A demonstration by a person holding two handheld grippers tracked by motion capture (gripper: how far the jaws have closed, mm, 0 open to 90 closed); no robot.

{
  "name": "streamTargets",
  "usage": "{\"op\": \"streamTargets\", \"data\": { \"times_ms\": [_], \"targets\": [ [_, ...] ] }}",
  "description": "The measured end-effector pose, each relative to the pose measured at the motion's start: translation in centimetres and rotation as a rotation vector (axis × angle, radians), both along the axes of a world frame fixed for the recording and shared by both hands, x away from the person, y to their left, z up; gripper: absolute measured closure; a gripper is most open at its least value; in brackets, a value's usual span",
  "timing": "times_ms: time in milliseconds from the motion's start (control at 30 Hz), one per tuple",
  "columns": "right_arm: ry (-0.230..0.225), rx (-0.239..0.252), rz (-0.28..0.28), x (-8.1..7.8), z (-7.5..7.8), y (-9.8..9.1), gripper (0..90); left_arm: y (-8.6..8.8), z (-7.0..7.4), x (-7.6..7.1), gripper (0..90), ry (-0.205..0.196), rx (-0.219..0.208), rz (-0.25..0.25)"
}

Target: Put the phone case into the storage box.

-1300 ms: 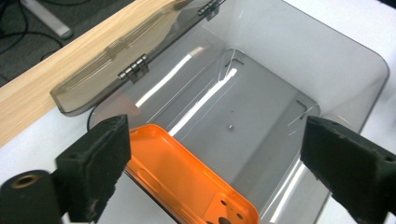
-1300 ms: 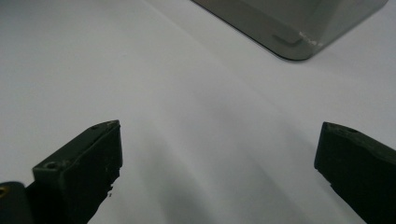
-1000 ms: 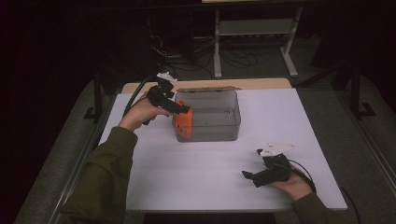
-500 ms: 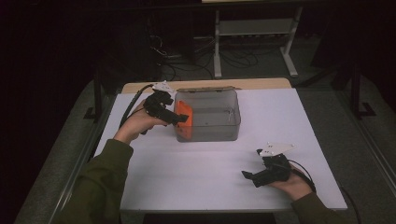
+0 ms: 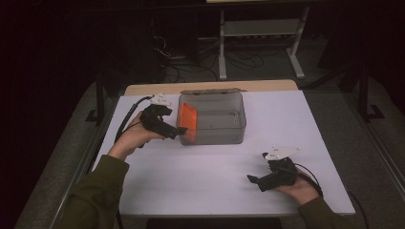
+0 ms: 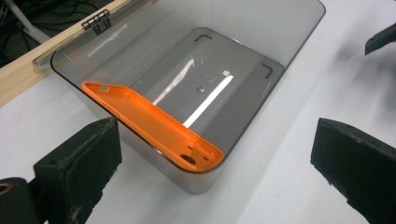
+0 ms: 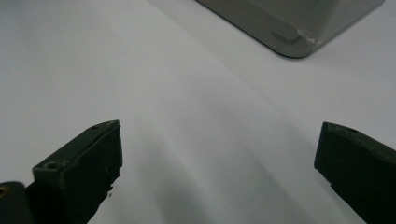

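Note:
A clear grey plastic box (image 5: 224, 125) stands on the white table (image 5: 200, 186), its hinged lid (image 5: 210, 91) lying open behind it. An orange phone case (image 5: 187, 117) leans tilted against the inside of the box's left wall. In the left gripper view the case (image 6: 154, 122) rests with its lower edge on the box (image 6: 243, 51) floor. My left gripper (image 5: 180, 130) hovers just left of the box, open and empty (image 6: 217, 149). My right gripper (image 5: 252, 180) rests open near the table's front right, aimed at bare table (image 7: 217, 149).
A wooden board (image 5: 143, 89) edges the table's far side. A metal stand (image 5: 260, 28) and cables lie on the dark floor beyond. The box corner (image 7: 299, 32) shows far ahead of the right jaws. The other gripper's jaw tip (image 6: 380, 39) appears past the box.
My left gripper has drawn back leftward from the box's left end, with its jaws open now. The orange case stays leaning inside the box. The right gripper has not moved.

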State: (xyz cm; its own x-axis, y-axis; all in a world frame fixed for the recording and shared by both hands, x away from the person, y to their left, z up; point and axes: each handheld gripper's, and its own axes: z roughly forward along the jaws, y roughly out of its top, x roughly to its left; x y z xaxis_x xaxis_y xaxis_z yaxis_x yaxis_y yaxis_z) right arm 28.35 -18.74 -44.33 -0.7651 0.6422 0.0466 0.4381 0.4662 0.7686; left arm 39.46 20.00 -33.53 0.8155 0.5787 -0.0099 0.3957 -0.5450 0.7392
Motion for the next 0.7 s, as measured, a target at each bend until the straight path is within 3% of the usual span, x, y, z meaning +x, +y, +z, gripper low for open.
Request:
{"op": "streamTargets", "data": {
  "times_ms": [367, 700],
  "targets": [
    [0.000, -0.001, -0.001, 0.0, 0.0, 0.0, 0.5, 0.7, -1.5, -2.7, 1.2, -0.024, -0.001, -0.012],
    [0.001, -0.002, -0.002, 0.0, 0.0, 0.0, 0.5, 1.6, -3.8, -5.3, 1.3, -0.045, -0.015, 0.005]
  ]
}}
